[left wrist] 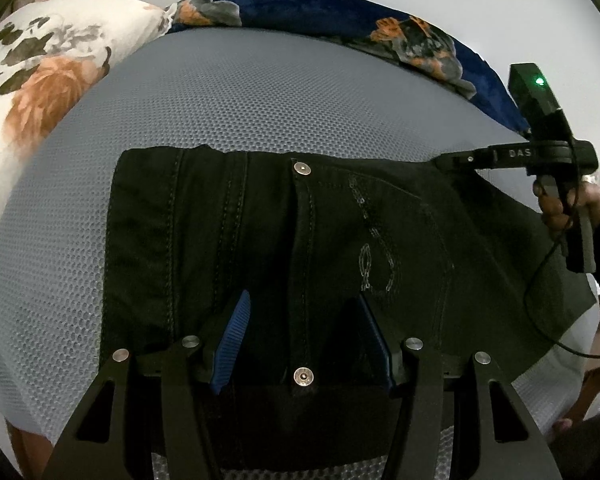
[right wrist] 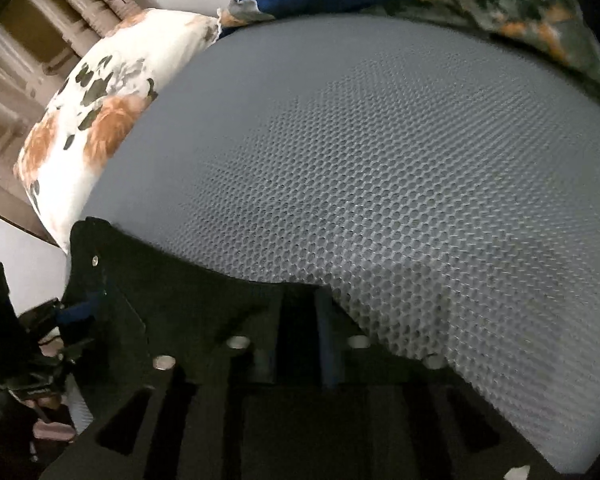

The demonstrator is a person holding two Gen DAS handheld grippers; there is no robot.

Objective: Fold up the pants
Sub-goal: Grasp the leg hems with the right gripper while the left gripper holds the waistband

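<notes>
Black pants [left wrist: 260, 240] lie flat on a grey mesh mattress [left wrist: 260, 100], the fly seam and two metal buttons facing up. My left gripper [left wrist: 304, 340] sits low over them, open, its blue pads either side of the fly. At the pants' far right corner is my right gripper [left wrist: 446, 160], held by a hand [left wrist: 560, 208]. In the right wrist view the right gripper [right wrist: 298, 312] has a narrow gap filled by the dark edge of the pants [right wrist: 180, 288]. Blur and darkness hide whether the pads press. The left gripper [right wrist: 80, 308] shows at the left edge.
A white floral pillow [left wrist: 40, 60] lies at the mattress's far left, and a blue floral blanket [left wrist: 340, 12] runs along the back. A black cable [left wrist: 540, 300] loops over the pants' right side. Bare mattress [right wrist: 380, 160] stretches beyond the pants. A wooden headboard [right wrist: 40, 40] stands behind the pillow.
</notes>
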